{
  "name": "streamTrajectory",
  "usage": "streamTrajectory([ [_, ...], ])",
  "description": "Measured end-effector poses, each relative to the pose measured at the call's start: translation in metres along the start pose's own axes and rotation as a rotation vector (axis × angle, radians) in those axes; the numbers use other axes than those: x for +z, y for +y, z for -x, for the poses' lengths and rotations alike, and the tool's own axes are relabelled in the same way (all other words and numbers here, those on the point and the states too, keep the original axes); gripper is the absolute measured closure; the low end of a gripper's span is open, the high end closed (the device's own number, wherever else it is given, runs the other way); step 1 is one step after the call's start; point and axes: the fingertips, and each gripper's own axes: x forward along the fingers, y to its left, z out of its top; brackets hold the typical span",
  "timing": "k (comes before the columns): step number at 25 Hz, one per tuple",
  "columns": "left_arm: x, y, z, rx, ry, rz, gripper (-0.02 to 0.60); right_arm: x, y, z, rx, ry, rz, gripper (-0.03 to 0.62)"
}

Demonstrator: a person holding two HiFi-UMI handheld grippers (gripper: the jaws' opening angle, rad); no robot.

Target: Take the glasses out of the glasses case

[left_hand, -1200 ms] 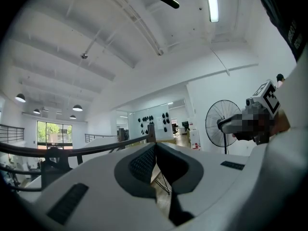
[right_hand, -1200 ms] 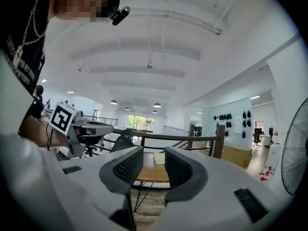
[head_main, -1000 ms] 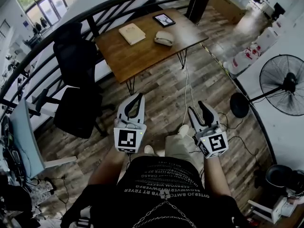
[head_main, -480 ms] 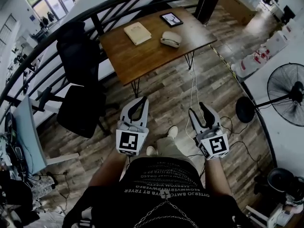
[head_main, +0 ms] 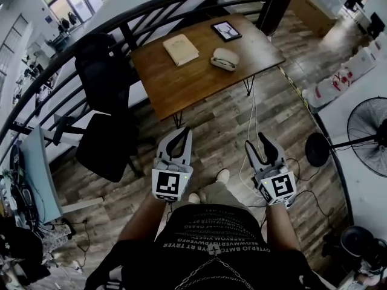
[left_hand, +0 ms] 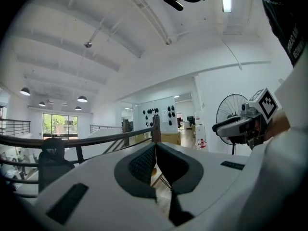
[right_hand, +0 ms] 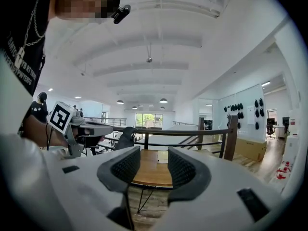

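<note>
A pale, closed glasses case (head_main: 225,58) lies on the wooden table (head_main: 181,83) far ahead of me; no glasses are visible. Both grippers are held low in front of the person's body, well short of the table. My left gripper (head_main: 181,132) has its jaws together with nothing between them; in the left gripper view its pads (left_hand: 144,163) meet at the tip. My right gripper (head_main: 256,142) stands open and empty. In the right gripper view the table top (right_hand: 151,174) shows through the gap between its pads (right_hand: 126,166).
A beige notebook (head_main: 181,49) and a dark tablet (head_main: 225,31) also lie on the table. Two black office chairs (head_main: 109,132) stand left of it, behind a curved black railing (head_main: 72,41). A floor fan (head_main: 369,125) is at the right, and cables (head_main: 254,125) run across the wood floor.
The view has moved closer to the table, which now sits slightly lower and further right. Both grippers keep the same pose in front of the body.
</note>
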Motion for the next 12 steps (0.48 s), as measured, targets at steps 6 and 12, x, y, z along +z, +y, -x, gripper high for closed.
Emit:
streamTrajectory([
  [6, -0.009, 0.000, -0.035, -0.001, 0.033, 0.010, 0.554, -0.001, -0.026, -0.019, 0.004, 0.014, 0.005, 0.425],
  [12, 0.000, -0.001, -0.063, -0.025, 0.035, -0.004, 0.554, -0.004, -0.055, -0.035, 0.002, 0.011, -0.065, 0.428],
])
